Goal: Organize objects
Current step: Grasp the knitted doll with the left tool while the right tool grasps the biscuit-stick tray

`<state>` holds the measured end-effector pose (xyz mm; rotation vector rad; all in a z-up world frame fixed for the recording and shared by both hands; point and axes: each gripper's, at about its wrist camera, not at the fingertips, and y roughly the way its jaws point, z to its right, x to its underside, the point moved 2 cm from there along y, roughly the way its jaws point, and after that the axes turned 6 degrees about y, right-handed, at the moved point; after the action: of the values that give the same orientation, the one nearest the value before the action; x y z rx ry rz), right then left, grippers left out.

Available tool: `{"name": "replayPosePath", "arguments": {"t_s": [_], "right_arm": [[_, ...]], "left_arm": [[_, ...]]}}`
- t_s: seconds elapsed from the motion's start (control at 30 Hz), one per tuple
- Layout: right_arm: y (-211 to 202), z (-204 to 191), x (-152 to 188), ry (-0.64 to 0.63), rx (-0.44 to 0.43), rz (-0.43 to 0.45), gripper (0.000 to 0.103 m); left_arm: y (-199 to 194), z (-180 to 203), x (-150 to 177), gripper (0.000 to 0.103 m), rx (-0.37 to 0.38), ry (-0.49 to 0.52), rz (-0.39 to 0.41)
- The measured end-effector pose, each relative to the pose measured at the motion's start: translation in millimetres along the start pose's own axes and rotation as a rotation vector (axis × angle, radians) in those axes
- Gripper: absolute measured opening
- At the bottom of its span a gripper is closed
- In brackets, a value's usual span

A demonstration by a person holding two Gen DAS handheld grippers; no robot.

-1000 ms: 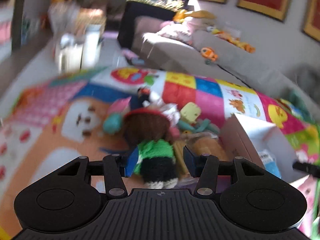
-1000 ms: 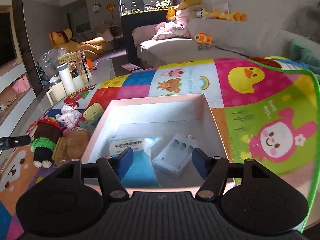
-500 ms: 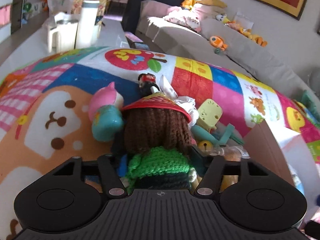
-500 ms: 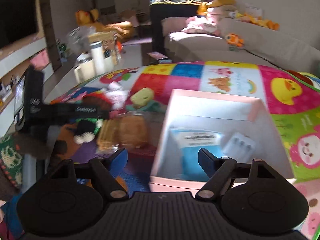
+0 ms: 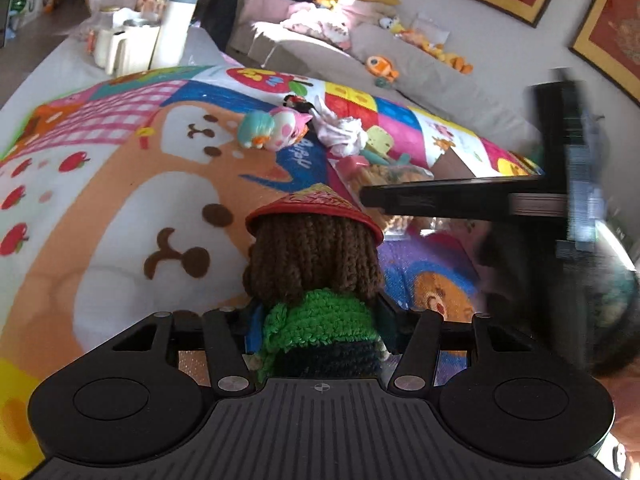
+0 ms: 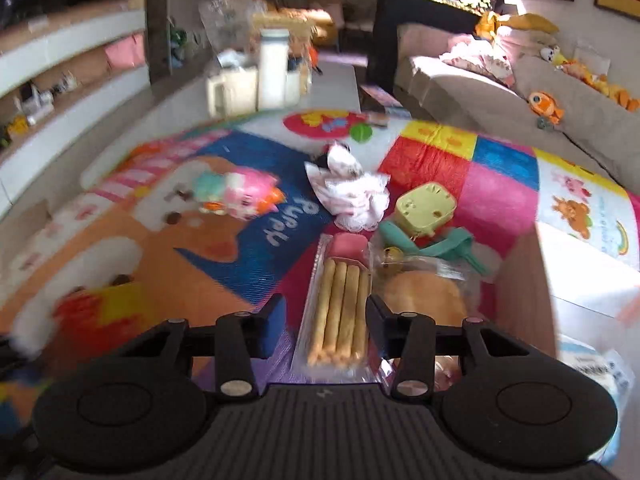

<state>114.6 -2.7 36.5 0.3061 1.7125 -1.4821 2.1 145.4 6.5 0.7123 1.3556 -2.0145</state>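
Lifted since before, crocheted doll (image 5: 316, 276) sits clamped in left hand-held gripper (image 5: 318, 320)

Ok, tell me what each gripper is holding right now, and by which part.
The left gripper clamps the crocheted doll by its green body. The right gripper holds nothing; its open fingers straddle the biscuit stick packet.

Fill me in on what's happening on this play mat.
A person is tidying toys with a gripper in each hand. The left gripper is shut on a knitted doll with a red hat and green scarf. The right gripper is open, its fingers either side of a packet of biscuit sticks lying on the mat. A pink and blue toy, a yellow toy and the box lie nearby.
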Motion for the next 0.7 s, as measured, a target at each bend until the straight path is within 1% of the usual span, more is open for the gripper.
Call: {"name": "replayPosePath", "arguments": {"t_s": [0.03,0.07,0.13,0.17,0.2,0.27,0.47,0.5,0.53,0.57,0.6,0.63,0.67,0.7], "right_arm": [[8.6,-1.4,-0.8,-0.002,0.023,-0.014,0.043],[14.2,-1.1,-0.9,0.004,0.025,-0.031,0.040],[14.3,1.8,0.1,0.024,0.016,-0.036,0.039],[10.2,3.6,2.1,0.031,0.002,-0.047,0.037],[4.3,5.4,5.3,0.039,-0.015,-0.057,0.034],[-7.1,9.2,14.6,0.046,-0.044,-0.086,0.033],[-61.9,19.6,65.4,0.045,-0.092,-0.123,0.032],[-71.4,22.5,74.6,0.050,-0.112,-0.131,0.033],[-81.8,25.8,83.3,0.053,-0.156,-0.141,0.033],[-92.3,30.5,90.3,0.063,-0.210,-0.146,0.035],[-101.6,36.6,94.9,0.081,-0.237,-0.138,0.044],[-110.1,43.9,97.8,0.090,-0.226,-0.114,0.050],[-117.1,51.3,99.2,0.093,-0.195,-0.080,0.057],[-122.2,60.3,98.7,0.099,-0.158,-0.045,0.059]], "left_arm": [[0.9,-0.2,-1.4,0.059,0.002,-0.010,0.002],[1.4,-0.3,-2.4,0.059,0.001,-0.017,0.003],[1.7,-0.3,-3.0,0.060,-0.002,-0.012,0.005],[2.0,0.5,-3.3,0.060,-0.005,-0.010,0.005],[1.9,0.2,-2.7,0.060,-0.007,-0.008,0.006],[2.8,0.7,-2.3,0.060,-0.015,-0.006,0.006],[5.2,9.2,-2.4,0.060,-0.060,0.007,0.002],[5.7,10.4,-3.0,0.060,-0.065,0.008,0.000],[6.8,10.9,-3.7,0.060,-0.067,0.006,-0.003],[7.9,11.5,-4.5,0.060,-0.068,0.005,-0.006],[9.2,12.5,-5.4,0.060,-0.069,0.004,-0.009],[10.5,13.7,-6.3,0.060,-0.072,0.005,-0.011],[11.8,15.6,-6.8,0.060,-0.073,0.009,-0.013],[13.3,17.4,-7.4,0.060,-0.073,0.014,-0.015]]}}
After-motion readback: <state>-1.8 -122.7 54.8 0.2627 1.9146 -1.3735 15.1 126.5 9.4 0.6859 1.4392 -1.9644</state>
